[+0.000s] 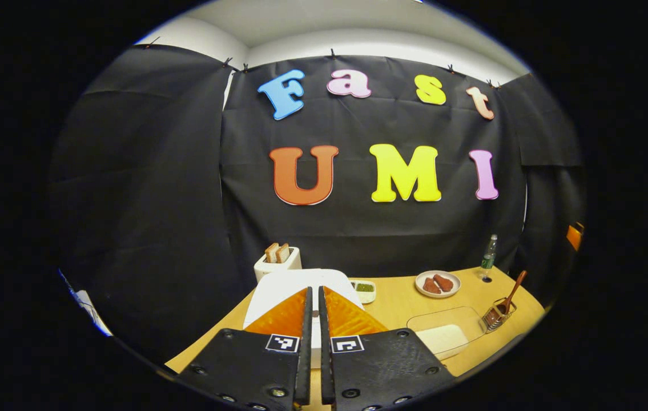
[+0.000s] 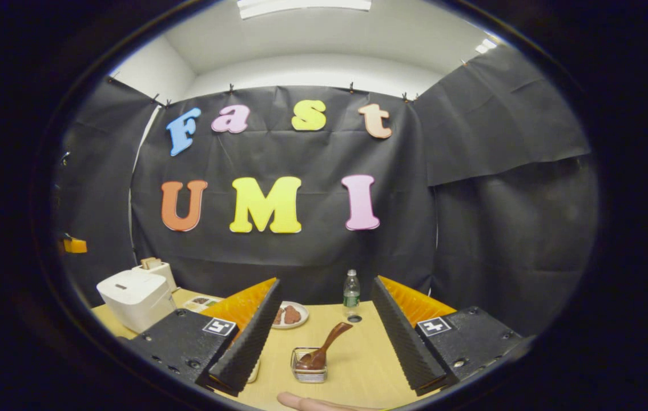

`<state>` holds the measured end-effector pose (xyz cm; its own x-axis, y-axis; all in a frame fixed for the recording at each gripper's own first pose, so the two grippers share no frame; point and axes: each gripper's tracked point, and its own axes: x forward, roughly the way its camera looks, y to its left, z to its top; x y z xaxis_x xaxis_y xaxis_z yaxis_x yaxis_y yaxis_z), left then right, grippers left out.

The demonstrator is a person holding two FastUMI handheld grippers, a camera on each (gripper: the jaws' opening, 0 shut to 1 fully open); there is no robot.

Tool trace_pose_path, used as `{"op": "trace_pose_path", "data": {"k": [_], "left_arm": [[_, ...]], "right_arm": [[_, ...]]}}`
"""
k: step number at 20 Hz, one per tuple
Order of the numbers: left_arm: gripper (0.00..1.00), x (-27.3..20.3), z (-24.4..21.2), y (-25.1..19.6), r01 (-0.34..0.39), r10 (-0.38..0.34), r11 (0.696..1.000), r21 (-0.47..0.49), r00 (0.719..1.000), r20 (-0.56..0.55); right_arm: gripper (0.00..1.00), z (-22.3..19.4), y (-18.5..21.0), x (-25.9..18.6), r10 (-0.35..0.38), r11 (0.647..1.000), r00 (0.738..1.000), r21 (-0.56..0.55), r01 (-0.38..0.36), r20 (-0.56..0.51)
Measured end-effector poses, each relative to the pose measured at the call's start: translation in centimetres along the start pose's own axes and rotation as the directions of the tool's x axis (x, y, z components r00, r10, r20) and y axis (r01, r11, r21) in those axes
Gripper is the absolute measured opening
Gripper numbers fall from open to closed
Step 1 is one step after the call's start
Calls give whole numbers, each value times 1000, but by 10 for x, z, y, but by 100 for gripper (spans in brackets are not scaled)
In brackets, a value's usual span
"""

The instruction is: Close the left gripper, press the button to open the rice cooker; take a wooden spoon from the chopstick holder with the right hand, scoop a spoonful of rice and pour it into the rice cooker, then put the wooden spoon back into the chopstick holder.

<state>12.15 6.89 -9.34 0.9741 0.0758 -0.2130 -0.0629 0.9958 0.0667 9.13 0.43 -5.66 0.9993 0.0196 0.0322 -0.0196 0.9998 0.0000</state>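
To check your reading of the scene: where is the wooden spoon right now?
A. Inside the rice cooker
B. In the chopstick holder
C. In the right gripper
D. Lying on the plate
B: the spoon stands in the holder on the table, ahead of the open right gripper, which holds nothing.
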Motion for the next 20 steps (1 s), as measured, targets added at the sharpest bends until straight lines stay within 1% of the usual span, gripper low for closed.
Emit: {"op": "trace_pose_path", "data": {"k": [1,2,4,5,10,13,14,15,16,17,18,19,20], "left_arm": [[0,6,-7,6,-29,29,1000,6,999,-26],[0,17,-17,5,-32,33,999,11,998,-56],[0,37,-28,3,-22,21,1000,-5,994,-105],[0,48,-35,5,-27,26,1000,-8,990,-137],[0,88,-73,19,-60,48,998,-33,959,-278],[0,100,-82,20,-58,41,997,-48,951,-307],[0,104,-83,20,-59,42,997,-48,950,-310],[0,107,-86,19,-65,45,996,-54,947,-319],[0,109,-88,21,-72,51,996,-53,944,-327],[0,112,-90,20,-71,49,996,-56,942,-333],[0,114,-94,18,-69,44,996,-63,939,-342],[0,115,-98,15,-65,35,995,-72,934,-355],[0,115,-105,16,-71,35,994,-83,925,-378]], "right_arm": [[97,-2,-2,4,-4,1000,1000,0,4,-7],[100,-3,-4,8,-6,1000,1000,-2,6,-14],[100,-7,-8,14,-14,1000,1000,-14,14,-21],[100,-9,-10,17,-19,1000,999,-20,19,-27],[100,-27,-16,31,-17,1000,996,-19,15,-86],[100,-31,-26,36,-39,999,993,-36,35,-111],[97,-29,-30,38,-54,998,992,-43,50,-110],[97,-26,-33,38,-64,997,993,-53,59,-103],[100,-22,-32,38,-66,996,993,-60,60,-94],[97,-19,-31,38,-64,996,994,-64,58,-85],[97,-20,-31,38,-60,996,995,-64,55,-83],[100,-19,-31,38,-59,997,995,-54,55,-86],[100,-17,-32,38,-61,998,995,-27,59,-81]]}}
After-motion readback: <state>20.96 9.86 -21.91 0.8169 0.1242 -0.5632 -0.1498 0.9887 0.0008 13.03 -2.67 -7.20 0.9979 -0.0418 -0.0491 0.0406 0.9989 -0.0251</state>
